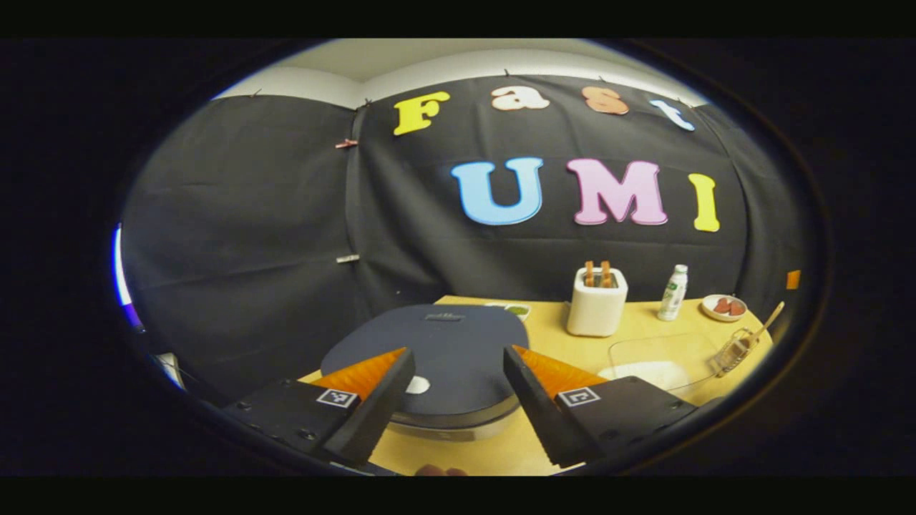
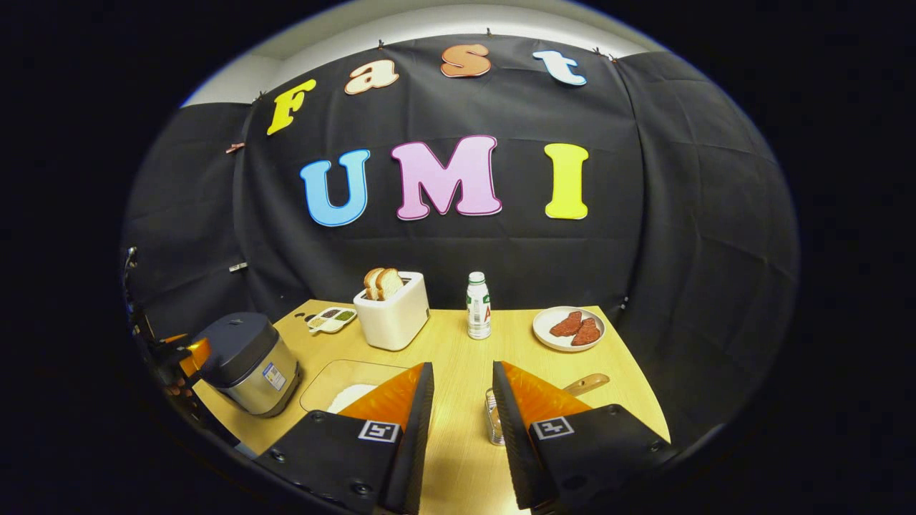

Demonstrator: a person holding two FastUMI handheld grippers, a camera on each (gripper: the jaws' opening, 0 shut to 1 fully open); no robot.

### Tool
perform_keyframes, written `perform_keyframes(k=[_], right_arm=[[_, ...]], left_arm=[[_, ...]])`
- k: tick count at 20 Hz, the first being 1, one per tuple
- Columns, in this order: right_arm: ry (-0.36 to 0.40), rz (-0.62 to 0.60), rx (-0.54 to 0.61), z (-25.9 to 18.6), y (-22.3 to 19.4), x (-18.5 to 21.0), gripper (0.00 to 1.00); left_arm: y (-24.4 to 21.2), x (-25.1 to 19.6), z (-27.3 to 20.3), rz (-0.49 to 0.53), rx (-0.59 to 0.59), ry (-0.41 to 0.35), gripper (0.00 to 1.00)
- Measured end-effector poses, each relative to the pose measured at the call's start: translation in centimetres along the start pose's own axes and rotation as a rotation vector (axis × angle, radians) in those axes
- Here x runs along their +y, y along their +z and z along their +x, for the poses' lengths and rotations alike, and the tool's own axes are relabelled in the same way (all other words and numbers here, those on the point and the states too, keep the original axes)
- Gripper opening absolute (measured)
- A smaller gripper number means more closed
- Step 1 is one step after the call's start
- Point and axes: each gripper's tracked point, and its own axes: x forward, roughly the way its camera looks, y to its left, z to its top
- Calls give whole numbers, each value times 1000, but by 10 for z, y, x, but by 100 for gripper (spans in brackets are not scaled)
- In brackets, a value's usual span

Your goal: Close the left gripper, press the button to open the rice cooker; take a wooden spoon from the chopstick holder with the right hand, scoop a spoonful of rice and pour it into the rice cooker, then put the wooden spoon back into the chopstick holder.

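The rice cooker, dark-lidded and shut, sits at the left front corner of the pale wooden bench. The left gripper hovers just above the lid, fingers spread and holding nothing. The right gripper hangs released over open bench beside the chopstick holder, wooden spoon leaning out.

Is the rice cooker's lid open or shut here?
Shut. The dark lid lies flat on the rice cooker, with no gap at its rim in either view.
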Motion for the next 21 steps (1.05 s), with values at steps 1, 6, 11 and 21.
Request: perform_keyframes(k=[1, 6, 11, 21], right_arm=[[-6, 2, 0, -1, 0, -4, 52], [-40, 19, -26, -9, 8, -24, 53], [-64, 7, -73, -17, 21, -35, 55], [-64, 4, -111, -22, 29, -34, 72]], left_arm=[[11, -7, -6, -2, -22, -6, 86], [59, -51, -40, -4, -133, -66, 88], [73, -84, -71, -67, -165, -112, 90], [82, -94, -96, -63, -184, -124, 91]])
